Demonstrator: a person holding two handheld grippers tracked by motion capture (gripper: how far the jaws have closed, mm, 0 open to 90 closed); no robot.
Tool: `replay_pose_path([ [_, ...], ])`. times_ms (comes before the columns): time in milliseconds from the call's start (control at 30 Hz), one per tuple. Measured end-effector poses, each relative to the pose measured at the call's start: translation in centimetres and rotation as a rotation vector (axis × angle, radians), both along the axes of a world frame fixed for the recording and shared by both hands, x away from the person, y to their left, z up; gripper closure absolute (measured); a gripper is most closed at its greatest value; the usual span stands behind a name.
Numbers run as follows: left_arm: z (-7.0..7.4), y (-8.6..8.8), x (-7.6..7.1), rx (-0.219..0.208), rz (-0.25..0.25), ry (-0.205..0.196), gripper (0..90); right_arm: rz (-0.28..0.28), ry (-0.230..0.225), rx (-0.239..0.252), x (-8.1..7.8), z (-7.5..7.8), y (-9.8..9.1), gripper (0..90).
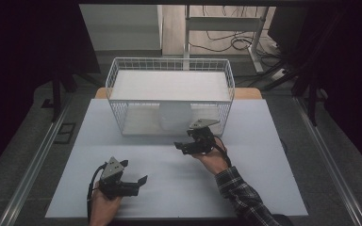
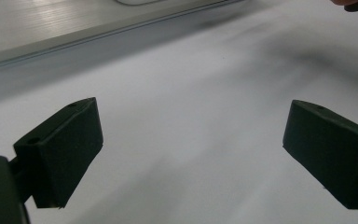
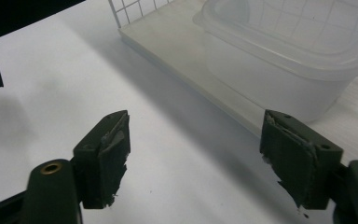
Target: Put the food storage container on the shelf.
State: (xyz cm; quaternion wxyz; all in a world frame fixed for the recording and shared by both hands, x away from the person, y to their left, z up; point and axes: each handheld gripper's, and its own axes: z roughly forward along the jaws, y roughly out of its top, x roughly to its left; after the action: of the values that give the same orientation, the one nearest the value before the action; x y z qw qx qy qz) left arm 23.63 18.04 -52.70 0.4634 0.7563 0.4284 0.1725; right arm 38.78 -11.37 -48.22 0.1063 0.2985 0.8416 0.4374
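Left gripper [image 1: 134, 181] sits idle on the white table [image 1: 264, 188], jaws wide, nothing in them. Right gripper [image 1: 185, 141] is wide open and empty too, just outside the wire basket [image 1: 118, 75]. The translucent plastic container [image 3: 279, 60] sits on the basket's lower board. I'd back straight out, since thin smooth plastic slides easily.

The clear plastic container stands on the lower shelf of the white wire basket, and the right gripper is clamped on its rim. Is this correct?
Not fully. The container does stand on the lower shelf of the white wire basket, but the right gripper is not clamped on it: the right gripper view shows its jaws open over the table, apart from the rim, nothing between them.
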Motion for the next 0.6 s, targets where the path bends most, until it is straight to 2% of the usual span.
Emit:
replay_pose_path([
  [200, 0.0, 0.0, 0.0, -0.006, -0.011, 0.019, 4.8, 0.008, -0.007, -0.007, -0.7, 0.1, -0.4, 19.4],
  [600, 0.1, -0.1, -0.1, -0.007, -0.027, 0.029, 4.9, 0.008, -0.014, -0.016, -2.0, 0.2, -2.1, 12.1],
])
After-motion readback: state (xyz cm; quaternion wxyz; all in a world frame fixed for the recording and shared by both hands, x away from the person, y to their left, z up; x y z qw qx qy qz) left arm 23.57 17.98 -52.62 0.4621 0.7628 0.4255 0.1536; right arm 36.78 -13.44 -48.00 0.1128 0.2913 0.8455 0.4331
